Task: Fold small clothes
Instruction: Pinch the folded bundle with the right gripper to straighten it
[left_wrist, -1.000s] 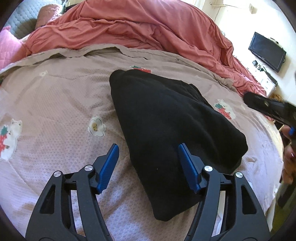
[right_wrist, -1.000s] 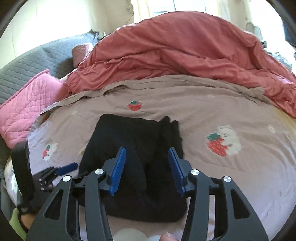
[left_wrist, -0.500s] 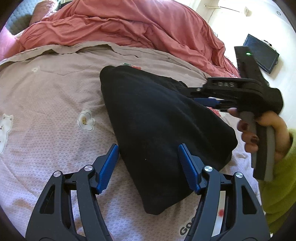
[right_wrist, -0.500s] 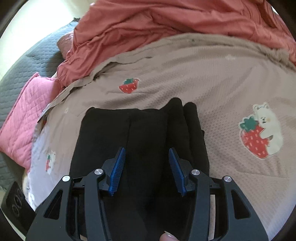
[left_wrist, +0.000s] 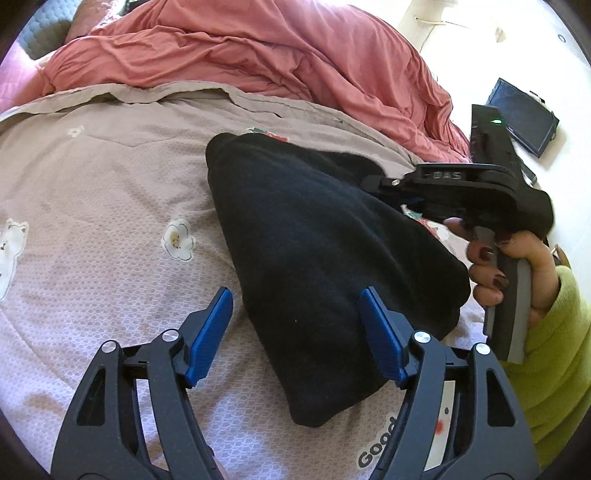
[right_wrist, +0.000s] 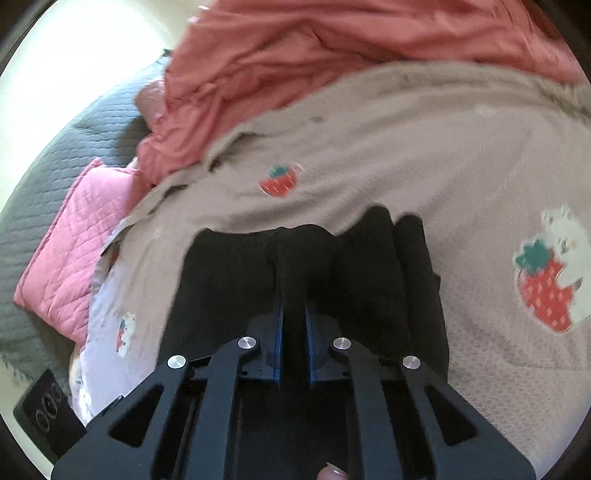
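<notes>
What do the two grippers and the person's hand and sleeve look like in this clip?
Both the left gripper and the right gripper have black open-frame arms with silver pivot screws and blue ribbed pads. The right gripper's body carries raised lettering, a green light and a grey grip. The right hand has dark red nail polish and a yellow-green sleeve.

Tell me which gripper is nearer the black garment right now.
Right. The right gripper has its jaws shut on a pinched ridge of the black garment. The left gripper hangs open over the garment's near edge, not gripping it.
</notes>
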